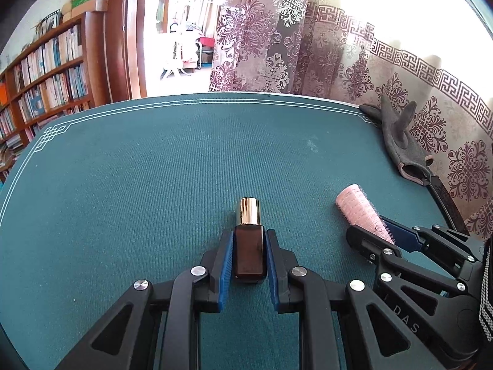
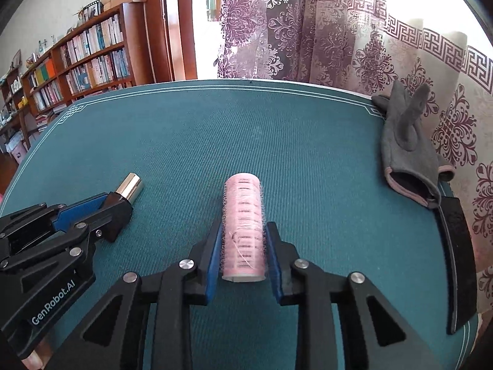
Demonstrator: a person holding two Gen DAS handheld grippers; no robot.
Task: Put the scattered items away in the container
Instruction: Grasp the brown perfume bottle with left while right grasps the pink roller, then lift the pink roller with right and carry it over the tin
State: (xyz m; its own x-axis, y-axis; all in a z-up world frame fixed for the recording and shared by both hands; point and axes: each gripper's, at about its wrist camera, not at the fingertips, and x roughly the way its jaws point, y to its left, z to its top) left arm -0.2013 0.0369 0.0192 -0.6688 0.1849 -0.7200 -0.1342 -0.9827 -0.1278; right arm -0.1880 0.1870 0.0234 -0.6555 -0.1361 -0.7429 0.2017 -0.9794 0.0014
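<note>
Two grippers work side by side over my green table mat (image 1: 123, 185). My left gripper (image 1: 249, 243) is clamped on a small brown bottle (image 1: 249, 254), its blue pads pressed against both flat sides; the bottle's gold cap (image 1: 248, 211) points away from the camera, beyond the fingertips. In the right wrist view only that cap (image 2: 131, 186) shows past the left gripper (image 2: 115, 212). My right gripper (image 2: 243, 240) is closed around a pink hair roller (image 2: 244, 231), which lies lengthwise between the pads with its far end projecting forward. From the left wrist view the same roller (image 1: 360, 208) slants up and left out of the right gripper (image 1: 379, 236). I cannot tell whether either item rests on the mat or is lifted above it. A grey glove (image 2: 406, 145) lies at the mat's far right edge, against the patterned curtain (image 2: 339, 37), touching the dark rim of a container (image 2: 459, 246) just nearer the camera. A bookshelf (image 2: 86, 58) stands behind, left.
</note>
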